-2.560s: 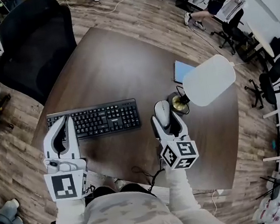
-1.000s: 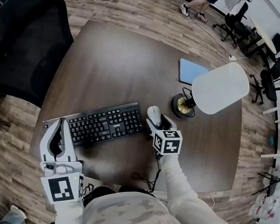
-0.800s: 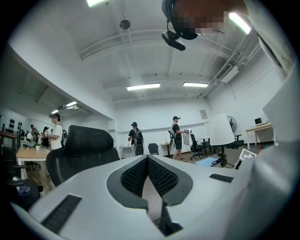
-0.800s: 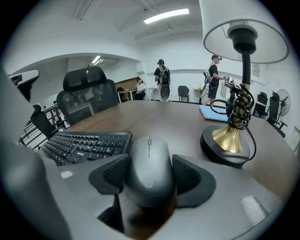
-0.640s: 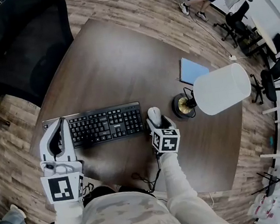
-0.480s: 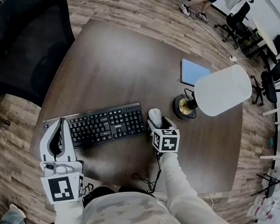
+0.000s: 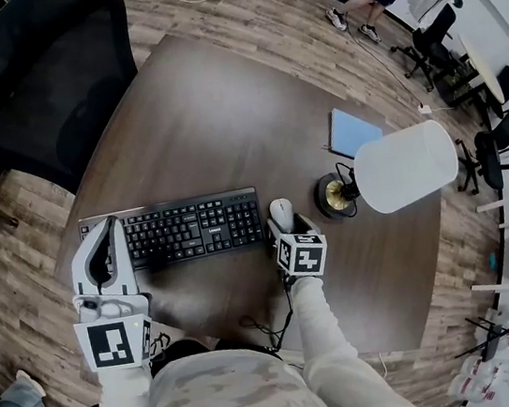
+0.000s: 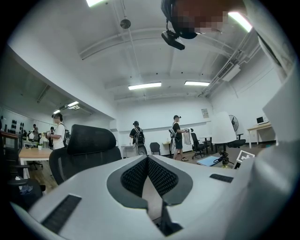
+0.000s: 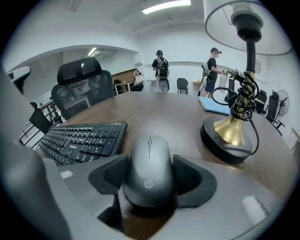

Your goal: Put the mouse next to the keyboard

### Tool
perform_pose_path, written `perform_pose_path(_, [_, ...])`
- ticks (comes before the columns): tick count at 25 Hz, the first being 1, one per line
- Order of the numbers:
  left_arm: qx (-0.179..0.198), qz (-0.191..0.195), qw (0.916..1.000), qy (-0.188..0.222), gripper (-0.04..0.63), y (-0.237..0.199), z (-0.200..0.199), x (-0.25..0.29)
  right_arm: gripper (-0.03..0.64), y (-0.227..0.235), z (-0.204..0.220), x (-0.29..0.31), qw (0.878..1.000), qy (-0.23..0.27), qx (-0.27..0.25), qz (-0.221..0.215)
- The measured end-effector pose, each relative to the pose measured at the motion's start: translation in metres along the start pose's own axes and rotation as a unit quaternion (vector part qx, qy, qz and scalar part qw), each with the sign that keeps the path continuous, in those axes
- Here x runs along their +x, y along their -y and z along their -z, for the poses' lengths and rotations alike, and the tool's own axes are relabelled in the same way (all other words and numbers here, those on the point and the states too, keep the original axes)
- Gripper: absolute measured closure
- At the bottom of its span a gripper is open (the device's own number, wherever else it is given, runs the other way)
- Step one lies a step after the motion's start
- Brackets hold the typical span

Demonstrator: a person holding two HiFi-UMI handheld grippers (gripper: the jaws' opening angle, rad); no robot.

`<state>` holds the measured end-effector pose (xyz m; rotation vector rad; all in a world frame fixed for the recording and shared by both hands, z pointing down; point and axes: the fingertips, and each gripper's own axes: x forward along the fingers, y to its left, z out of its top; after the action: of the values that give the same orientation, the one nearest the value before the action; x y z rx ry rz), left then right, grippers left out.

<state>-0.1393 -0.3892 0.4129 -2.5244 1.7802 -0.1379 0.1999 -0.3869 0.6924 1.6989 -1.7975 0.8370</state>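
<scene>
A dark brown wooden tabletop is seen from above, set on a wood-plank floor. A black keyboard lies near its front edge. The mouse is found just beside the keyboard's right end, a narrow strip of tabletop showing between them, and it appears to be down on the surface. It is clamped by the right gripper: in the right gripper view the ribbed pads are pressed against both flanks of the mouse. Beyond the mouse from the keyboard stands a lamp with a black base, a brass stem and a white shade, and behind it a blue notebook lies flat. The left gripper is held over the keyboard's left end; in its own view the jaws are seen closed together with nothing between them. A black office chair is drawn up at the far side of the tabletop from the keyboard. An open office with white walls, ceiling strip lights and several standing people is seen behind.
</scene>
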Motion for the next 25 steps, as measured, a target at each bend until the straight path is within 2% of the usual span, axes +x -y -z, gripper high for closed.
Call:
perform_pose_path(4, [0.001,0.000,1.0000,0.002,0.591,0.002,-0.003,-0.003,0.307,-0.002,-0.002,-0.003,1.000,0.004,-0.014,-0.004])
perform_pose_path(10, [0.005,-0.002,1.0000,0.005,0.591,0.006,-0.008,-0.011,0.298,-0.007,-0.019,-0.024,0.999,0.043,-0.016,-0.018])
perform_pose_path(13, [0.006,-0.004,0.9999,0.009,0.591,0.009,-0.013,-0.018,0.366,-0.015,-0.029,-0.041,0.997,0.068,-0.012,-0.040])
perform_pose_path(15, [0.007,-0.005,0.9999,0.011,0.591,0.011,-0.016,-0.023,0.454,-0.020,-0.034,-0.052,0.995,0.085,-0.014,-0.051])
perform_pose_path(17, [0.007,-0.006,0.9999,0.014,0.591,0.014,-0.017,-0.028,0.584,-0.022,-0.040,-0.063,0.993,0.105,-0.020,-0.051])
perform_pose_path(18, [0.008,-0.006,0.9998,0.015,0.591,0.015,-0.019,-0.030,0.607,-0.023,-0.043,-0.068,0.992,0.115,-0.025,-0.053])
perform_pose_path(25, [0.010,-0.010,0.9997,0.021,0.591,0.026,-0.026,-0.051,0.609,-0.039,-0.056,-0.109,0.981,0.165,-0.029,-0.097])
